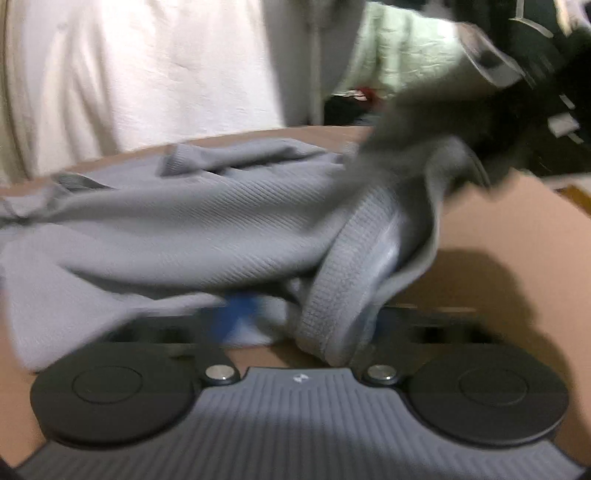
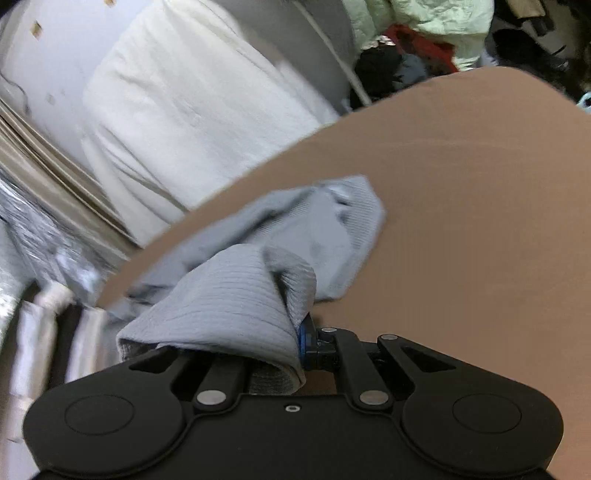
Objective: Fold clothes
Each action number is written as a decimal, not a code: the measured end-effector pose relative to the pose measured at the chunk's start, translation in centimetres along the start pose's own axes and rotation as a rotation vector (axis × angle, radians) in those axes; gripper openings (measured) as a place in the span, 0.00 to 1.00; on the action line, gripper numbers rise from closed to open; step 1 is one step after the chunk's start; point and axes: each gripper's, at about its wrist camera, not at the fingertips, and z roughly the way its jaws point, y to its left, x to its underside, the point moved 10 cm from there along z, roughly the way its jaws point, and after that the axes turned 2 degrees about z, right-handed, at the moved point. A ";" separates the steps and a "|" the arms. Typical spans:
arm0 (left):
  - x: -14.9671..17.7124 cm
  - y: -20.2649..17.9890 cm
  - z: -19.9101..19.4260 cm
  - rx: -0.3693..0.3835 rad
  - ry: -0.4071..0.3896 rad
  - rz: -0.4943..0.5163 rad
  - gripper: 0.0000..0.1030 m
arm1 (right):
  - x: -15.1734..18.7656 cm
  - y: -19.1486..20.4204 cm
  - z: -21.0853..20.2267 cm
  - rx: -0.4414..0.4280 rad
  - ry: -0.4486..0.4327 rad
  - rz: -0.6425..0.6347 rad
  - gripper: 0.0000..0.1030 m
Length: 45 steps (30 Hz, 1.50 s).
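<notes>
1. Grey ribbed knit — the garment (image 1: pixel 192 229) is a soft, pale blue-grey piece with fine diagonal ribbing across its body and a coarser, waffle-like band along one thick edge.
2. It lies crumpled on a brown table (image 1: pixel 517 229), spread from the left edge of the left wrist view to about the middle, with loose folds and a ribbed cuff or hem (image 1: pixel 181 158) sticking up at the far side.
3. In the left wrist view the thick banded edge curls into a rolled loop that hangs down right in front of the left gripper (image 1: pixel 295 325). A blue fingertip pad (image 1: pixel 236 314) shows under the cloth; the fabric covers the rest, so I cannot tell how the jaws stand.
4. At upper right of that view a dark, blurred shape lifts one end of the garment off the table and casts a shadow on the bare surface beside it.
5. In the right wrist view the right gripper (image 2: pixel 295 332) pinches a fold of the garment (image 2: pixel 229 295) — the cloth drapes over its left finger, a blue pad (image 2: pixel 303 341) pressing against the fabric.
6. Beyond that fold the rest trails away across the table (image 2: pixel 480 221) toward its left edge, ending in a rumpled corner.
7. A white cloth bundle (image 2: pixel 192 103) stands behind the table; pale green and red fabrics (image 2: pixel 424 22) are piled farther back.
</notes>
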 end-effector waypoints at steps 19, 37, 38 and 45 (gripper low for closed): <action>7.5 4.9 -18.6 0.049 0.232 0.089 0.19 | 4.7 -3.7 -6.8 0.215 0.069 -0.094 0.44; 12.4 7.2 -18.1 0.002 0.367 -0.054 0.74 | 5.8 -8.2 -3.7 0.200 0.187 0.155 0.67; 12.5 7.3 -17.5 0.022 0.373 -0.102 0.76 | 6.0 -8.1 -3.3 0.170 0.198 0.181 0.68; 7.7 10.6 -16.3 -0.098 0.211 -0.147 0.13 | 5.6 -4.1 -1.1 0.107 0.160 -0.021 0.08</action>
